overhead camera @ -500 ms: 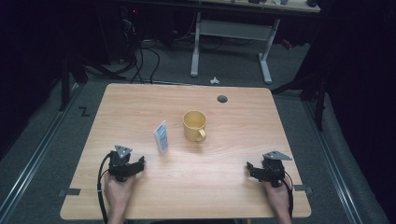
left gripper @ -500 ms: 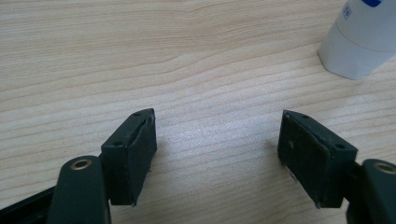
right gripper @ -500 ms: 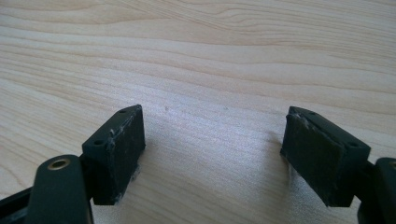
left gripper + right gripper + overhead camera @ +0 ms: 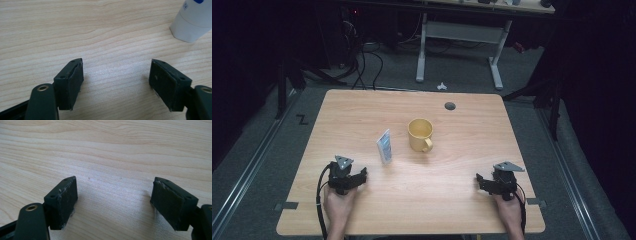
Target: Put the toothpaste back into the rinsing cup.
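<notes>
The surface is a pale wooden board with a wavy grain and rounded corners, and a small dark round hole is set near its far edge. Near the middle stands a yellow mug, glossy and cylindrical, upright with its mouth open to the ceiling and its looped handle turned toward the person's side. Just to its left, apart from it, lies a white tube with blue print, flat and tapering, angled slightly across the grain. In the left gripper view its broad, smooth white end sits at the upper right corner, with bare wood between it and the fingers.

The left gripper rests low at the near left of the surface, held in a hand, a grey three-cornered plate on top and a black cable looping back from it. Its blocky, matte black fingers stand wide apart with nothing between them but wood. The tube is the nearest thing to it, ahead and to its right.

The right gripper sits at the near right, well apart from mug and tube, in the other hand. Its fingers, scuffed along the pale edges of the pads, are likewise spread wide and hold nothing.
</notes>
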Demonstrator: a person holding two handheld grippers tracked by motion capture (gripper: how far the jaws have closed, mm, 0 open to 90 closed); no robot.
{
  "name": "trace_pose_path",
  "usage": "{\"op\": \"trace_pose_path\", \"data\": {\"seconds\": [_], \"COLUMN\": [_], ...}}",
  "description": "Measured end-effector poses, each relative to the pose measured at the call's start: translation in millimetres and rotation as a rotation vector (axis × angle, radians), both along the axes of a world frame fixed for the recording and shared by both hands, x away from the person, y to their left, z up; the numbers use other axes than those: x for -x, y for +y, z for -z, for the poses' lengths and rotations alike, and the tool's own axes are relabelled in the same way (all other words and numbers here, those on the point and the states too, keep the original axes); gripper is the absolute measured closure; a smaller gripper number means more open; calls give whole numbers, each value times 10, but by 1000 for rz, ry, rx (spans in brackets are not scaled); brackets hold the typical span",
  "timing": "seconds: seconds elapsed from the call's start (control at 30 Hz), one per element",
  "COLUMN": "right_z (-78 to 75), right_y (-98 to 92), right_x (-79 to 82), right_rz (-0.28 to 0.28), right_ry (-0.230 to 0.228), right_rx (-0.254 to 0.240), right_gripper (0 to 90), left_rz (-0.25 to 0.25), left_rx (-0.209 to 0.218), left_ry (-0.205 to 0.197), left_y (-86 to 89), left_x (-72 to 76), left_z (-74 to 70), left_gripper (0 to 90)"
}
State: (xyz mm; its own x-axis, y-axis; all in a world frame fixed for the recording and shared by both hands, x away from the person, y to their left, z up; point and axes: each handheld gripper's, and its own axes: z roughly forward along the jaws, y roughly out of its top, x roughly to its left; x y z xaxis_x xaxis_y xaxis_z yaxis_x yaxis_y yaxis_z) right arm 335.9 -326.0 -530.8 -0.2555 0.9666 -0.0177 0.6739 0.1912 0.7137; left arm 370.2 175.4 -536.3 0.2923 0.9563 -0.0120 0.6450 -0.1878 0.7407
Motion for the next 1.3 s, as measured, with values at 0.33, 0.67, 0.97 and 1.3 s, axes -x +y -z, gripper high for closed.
{"op": "trace_pose_path", "data": {"seconds": [0.33, 0.67, 0.97, 1.3], "right_z": [0, -1, -1, -1], "right_y": [0, 2, 1, 0], "right_x": [0, 1, 2, 5], "right_rz": [0, 2, 2, 1], "right_ry": [0, 1, 1, 1], "right_rx": [0, -1, -1, -1], "right_gripper": [212, 212, 213, 212], "left_rz": [10, 13, 41, 48], "left_rx": [3, 1, -3, 19], "left_ry": [3, 4, 10, 23], "left_y": [-6, -17, -20, -21], "left_x": [-6, -3, -13, -11], "left_z": [0, 0, 3, -12], "left_gripper": [263, 258, 206, 211]}}
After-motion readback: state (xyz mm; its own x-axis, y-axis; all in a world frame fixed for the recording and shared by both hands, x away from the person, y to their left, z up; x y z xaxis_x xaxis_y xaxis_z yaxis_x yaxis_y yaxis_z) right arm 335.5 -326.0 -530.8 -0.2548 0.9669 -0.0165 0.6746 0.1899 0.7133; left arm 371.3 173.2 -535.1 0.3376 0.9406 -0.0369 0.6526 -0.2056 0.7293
